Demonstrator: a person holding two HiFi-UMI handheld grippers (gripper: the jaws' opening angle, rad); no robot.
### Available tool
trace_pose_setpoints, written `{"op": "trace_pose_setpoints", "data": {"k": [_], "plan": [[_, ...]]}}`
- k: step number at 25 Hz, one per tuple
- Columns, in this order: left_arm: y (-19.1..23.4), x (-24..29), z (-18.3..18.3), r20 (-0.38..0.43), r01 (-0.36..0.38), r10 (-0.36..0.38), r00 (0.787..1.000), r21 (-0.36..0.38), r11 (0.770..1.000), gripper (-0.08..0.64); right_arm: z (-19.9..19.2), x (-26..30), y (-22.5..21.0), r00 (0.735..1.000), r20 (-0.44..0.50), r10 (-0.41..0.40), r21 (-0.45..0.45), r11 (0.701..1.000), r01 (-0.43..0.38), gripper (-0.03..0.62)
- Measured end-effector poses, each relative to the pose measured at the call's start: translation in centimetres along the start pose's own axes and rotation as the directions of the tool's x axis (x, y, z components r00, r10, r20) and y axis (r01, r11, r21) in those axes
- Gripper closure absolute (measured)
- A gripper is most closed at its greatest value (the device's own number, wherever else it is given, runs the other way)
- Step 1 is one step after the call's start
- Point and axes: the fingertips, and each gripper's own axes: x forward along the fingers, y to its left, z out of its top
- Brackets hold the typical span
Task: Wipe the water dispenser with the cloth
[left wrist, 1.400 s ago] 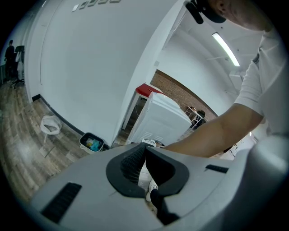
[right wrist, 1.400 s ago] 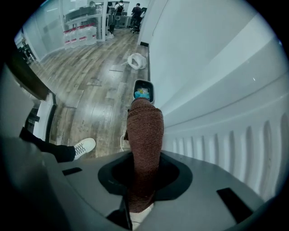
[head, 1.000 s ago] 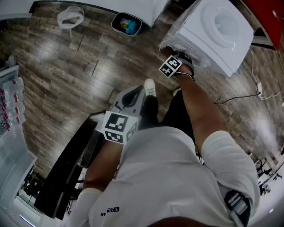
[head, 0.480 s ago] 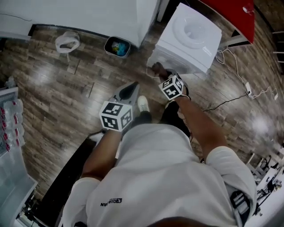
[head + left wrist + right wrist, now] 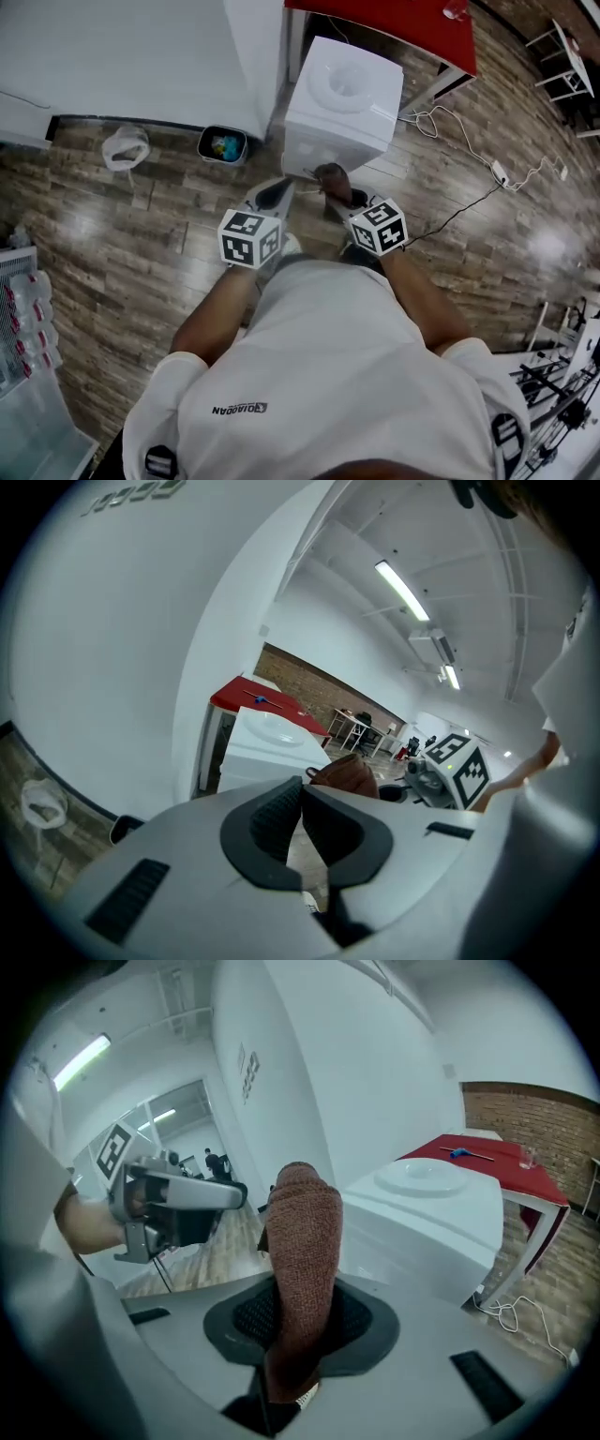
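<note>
The brown cloth [image 5: 302, 1232] stands upright, clamped in the right claw [image 5: 302, 1314], close before the white water dispenser [image 5: 342, 98]. The dispenser stands on the wood floor [image 5: 141, 216] beside a red desk [image 5: 394, 23]. The left claw [image 5: 302, 816] sits narrow, gripping nothing.

Floor: brown wood planks [image 5: 141, 225], shiny in spots.
Table: a red table [image 5: 394, 28].
Wall: a big white wall [image 5: 122, 56], left of the red table.
Bin: a small dark bin [image 5: 222, 144], left of the red table, by the white wall.
Cord: a white cord [image 5: 424, 120] on the floor beside the red table.
Bricks: a brick wall [image 5: 309, 682] behind the red table.
Lights: long lights [image 5: 403, 591] high above the red table.
</note>
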Motion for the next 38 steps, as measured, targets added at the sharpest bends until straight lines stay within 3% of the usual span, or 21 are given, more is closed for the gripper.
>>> {"op": "trace_pose_setpoints", "data": {"k": [5, 9, 18, 25, 32, 38], "plan": [[-2.8, 0.9, 2.2, 0.034, 0.002, -0.004, 0.999, 0.063, 0.998, 0.560, 0.5, -4.5, -1.5, 0.999, 0.052, -0.003, 0.029, 1.000, 0.002, 0.506], [-5.5, 1.6, 2.4, 0.053, -0.019, 0.015, 0.998, 0.067, 0.998, 0.560, 0.2, -7.8, -3.6, 0.995, 0.098, -0.013, 0.050, 0.999, 0.009, 0.506], [-13.6, 7.9, 1.6, 0.130, -0.129, 0.125, 0.984, 0.021, 0.991, 0.560, -3.1, -17.1, -11.5, 0.988, 0.151, 0.028, 0.032, 0.999, -0.033, 0.506], [-19.4, 13.8, 2.0, 0.197, -0.208, 0.210, 0.958, -0.031, 0.978, 0.560, -6.4, -22.8, -17.6, 0.990, 0.107, 0.093, -0.045, 0.995, -0.089, 0.506], [-24.1, 17.1, 0.4, 0.119, -0.210, 0.210, 0.970, -0.014, 0.978, 0.560, -6.3, -24.2, -20.6, 0.981, 0.110, 0.158, -0.022, 0.987, -0.157, 0.506], [-21.9, 19.2, 1.7, 0.112, -0.249, 0.250, 0.962, -0.024, 0.968, 0.560, -3.4, -21.3, -22.3, 0.970, 0.100, 0.223, -0.058, 0.974, -0.218, 0.507]]}}
